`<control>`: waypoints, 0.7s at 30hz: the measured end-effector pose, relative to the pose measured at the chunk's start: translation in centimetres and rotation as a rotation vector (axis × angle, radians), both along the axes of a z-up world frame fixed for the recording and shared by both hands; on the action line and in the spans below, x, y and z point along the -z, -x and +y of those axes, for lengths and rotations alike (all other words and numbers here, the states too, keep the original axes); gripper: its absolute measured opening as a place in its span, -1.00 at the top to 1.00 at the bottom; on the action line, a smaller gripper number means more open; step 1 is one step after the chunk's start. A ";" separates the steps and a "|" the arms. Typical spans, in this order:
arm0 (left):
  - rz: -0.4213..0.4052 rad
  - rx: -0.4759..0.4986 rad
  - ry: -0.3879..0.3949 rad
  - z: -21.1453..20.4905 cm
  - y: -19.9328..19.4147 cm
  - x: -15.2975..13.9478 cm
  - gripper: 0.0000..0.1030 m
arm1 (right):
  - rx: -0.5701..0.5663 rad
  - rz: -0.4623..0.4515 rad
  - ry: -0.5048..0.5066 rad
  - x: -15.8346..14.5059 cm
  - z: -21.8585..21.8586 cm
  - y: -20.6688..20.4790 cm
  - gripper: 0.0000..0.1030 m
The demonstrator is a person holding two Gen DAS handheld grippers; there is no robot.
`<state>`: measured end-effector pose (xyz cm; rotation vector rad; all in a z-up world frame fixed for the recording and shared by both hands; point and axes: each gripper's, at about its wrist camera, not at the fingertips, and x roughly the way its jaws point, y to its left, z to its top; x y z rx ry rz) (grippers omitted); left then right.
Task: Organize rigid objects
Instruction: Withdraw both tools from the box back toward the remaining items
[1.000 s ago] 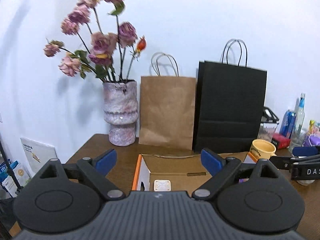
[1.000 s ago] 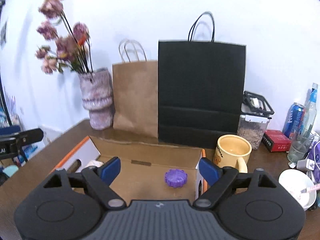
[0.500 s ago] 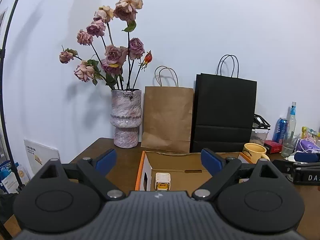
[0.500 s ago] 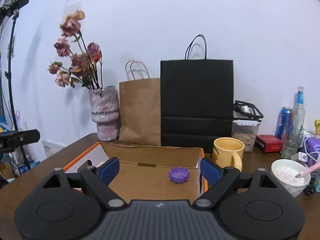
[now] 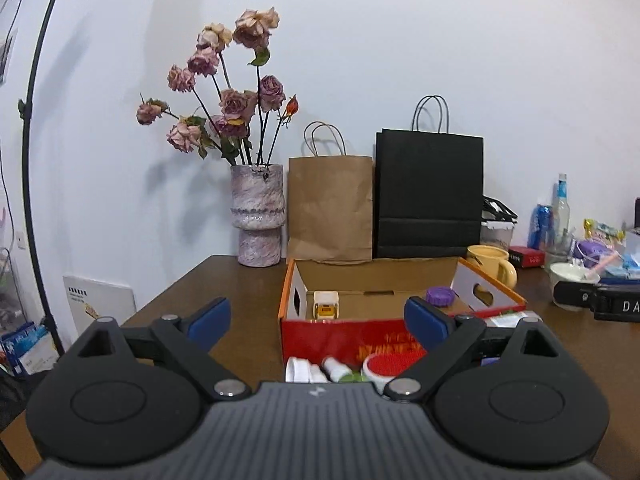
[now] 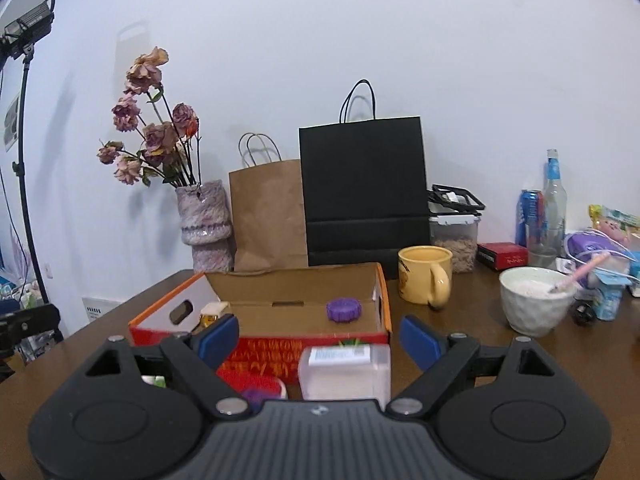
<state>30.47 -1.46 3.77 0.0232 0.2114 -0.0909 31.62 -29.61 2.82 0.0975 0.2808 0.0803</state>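
Observation:
An open cardboard box (image 5: 344, 334) with a red front wall stands in the middle of the brown table. Inside it lie a purple round disc (image 6: 343, 311) and a small white and yellow item (image 5: 326, 304). On the table in front of the box are small white bottles (image 5: 316, 368), a red-topped round container (image 5: 386, 366) and a clear plastic case (image 6: 344, 372) with a label. My left gripper (image 5: 316, 320) hangs open just short of the bottles, nothing between its blue fingers. My right gripper (image 6: 318, 339) is open above the clear case, apart from it.
Behind the box stand a vase of dried roses (image 5: 258, 216), a brown paper bag (image 5: 330, 208) and a black paper bag (image 5: 428, 196). To the right are a yellow mug (image 6: 426, 280), a white bowl (image 6: 536, 304) with a pink spoon, bottles, a can and clutter. A light stand (image 6: 24, 160) rises at the left.
Both grippers have drawn back from the box and dropped a little. The box's red front and the items on the table before it have come into view. Both stay open.

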 end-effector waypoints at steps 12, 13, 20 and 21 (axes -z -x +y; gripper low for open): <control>0.027 -0.009 -0.003 1.1 9.6 1.5 -0.97 | -0.066 -0.035 0.034 0.6 0.7 10.2 -0.75; 0.035 -0.010 0.000 1.2 10.5 1.8 -0.97 | -0.065 -0.032 0.041 0.8 0.8 11.1 -0.78; -0.002 -0.032 0.000 2.0 15.2 2.6 -0.98 | -0.032 -0.076 0.057 1.6 1.3 17.1 -0.87; -0.003 -0.033 -0.004 2.2 15.8 2.7 -0.98 | -0.027 -0.078 0.046 1.7 1.3 17.9 -0.87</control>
